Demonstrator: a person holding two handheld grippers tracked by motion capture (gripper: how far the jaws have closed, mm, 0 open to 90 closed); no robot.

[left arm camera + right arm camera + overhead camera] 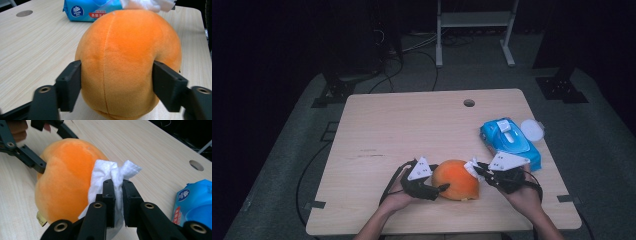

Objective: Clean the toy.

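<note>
Underside of the round orange plush fruit [455, 179] is cut off at the bottom of the left gripper view, and its far side sits behind the crumpled white tissue wipe [110, 173]; a small tag near its base [41, 218] is too blurred to read. Fruit sits on the near middle of the light wood-grain bench [402, 125], between both tools. Left gripper [117, 85] jaws straddle it, black pads pressing into the soft pile on either side, denting it slightly; a seam runs top to bottom down the fuzzy face. Right gripper [118, 195] jaws stand narrow, pinching the wipe, which lies against the fruit's flank. Blue glossy plastic pack of wipes [510, 140] lies just beyond the right hand [524, 197], with a white round lid [532, 129] beside it. The bench has a round cable hole [469, 103] at the far edge.
</note>
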